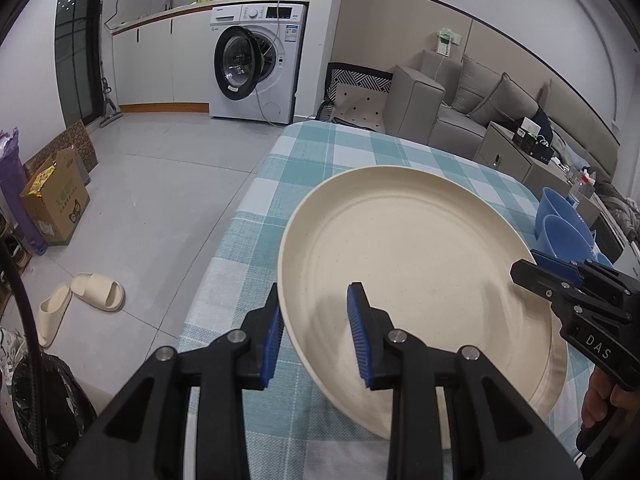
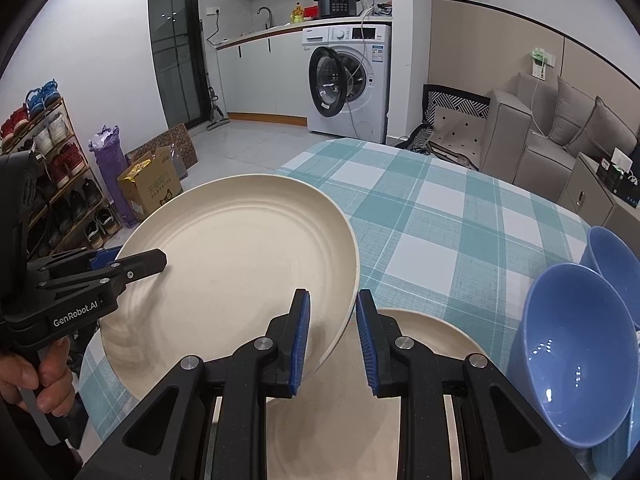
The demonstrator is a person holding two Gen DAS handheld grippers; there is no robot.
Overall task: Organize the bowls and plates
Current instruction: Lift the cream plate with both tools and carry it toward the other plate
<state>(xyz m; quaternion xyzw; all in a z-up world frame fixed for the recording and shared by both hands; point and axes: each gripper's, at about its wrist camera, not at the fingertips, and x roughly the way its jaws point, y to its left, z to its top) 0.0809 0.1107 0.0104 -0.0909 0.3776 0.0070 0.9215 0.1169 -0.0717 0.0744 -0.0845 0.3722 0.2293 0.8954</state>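
Note:
A large cream plate (image 1: 416, 276) is tilted above the checked tablecloth; it also shows in the right wrist view (image 2: 240, 256). My left gripper (image 1: 316, 336) straddles its near-left rim with a gap at the pads. My right gripper (image 2: 332, 340) straddles the plate's right rim, also with a gap; it shows at the right edge of the left wrist view (image 1: 560, 284). A second cream plate (image 2: 424, 344) lies flat on the table beneath. Two blue bowls (image 2: 572, 360) lean on their sides at the right, also seen in the left wrist view (image 1: 564, 228).
The table with teal checked cloth (image 2: 440, 216) extends forward. Beyond it are a washing machine (image 2: 352, 80), a grey sofa (image 2: 560, 136), a cardboard box (image 2: 152, 184) and a shoe rack (image 2: 52, 168). Slippers (image 1: 80, 300) lie on the floor.

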